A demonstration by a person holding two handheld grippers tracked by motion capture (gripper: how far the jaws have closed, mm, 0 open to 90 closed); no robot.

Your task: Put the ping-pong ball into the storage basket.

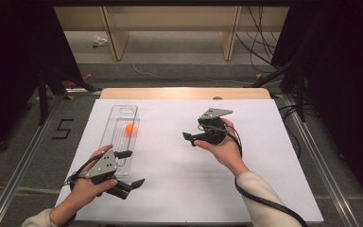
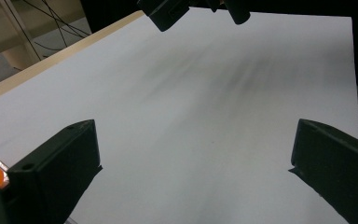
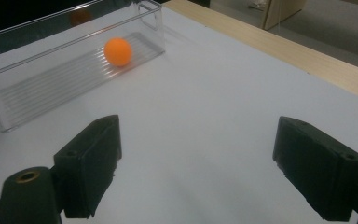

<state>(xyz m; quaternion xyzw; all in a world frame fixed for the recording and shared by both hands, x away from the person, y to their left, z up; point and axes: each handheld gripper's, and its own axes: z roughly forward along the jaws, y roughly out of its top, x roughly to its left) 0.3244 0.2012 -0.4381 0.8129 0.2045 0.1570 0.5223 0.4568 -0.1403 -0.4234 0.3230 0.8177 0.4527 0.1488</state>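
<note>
Resting in a clear tray point(image 1: 121, 124) at the surface's point(image 1: 189, 189) left side, an orange ball point(image 1: 130, 128) lay untouched as both tools hovered with jaws spread and empty. The left gripper point(image 1: 131, 167) sat at the tray's near end; the right gripper point(image 1: 190, 138) waited well apart, mid-surface. A hurried reach risked knocking the light tray or sending the ball rolling along its ribbed floor.

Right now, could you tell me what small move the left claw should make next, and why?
Probably swing the left claw toward the orange ball, which lies loose inside the clear tray. The claw stands open beside the tray's near end, holding nothing and aimed across the white sheet, away from the ball.
</note>
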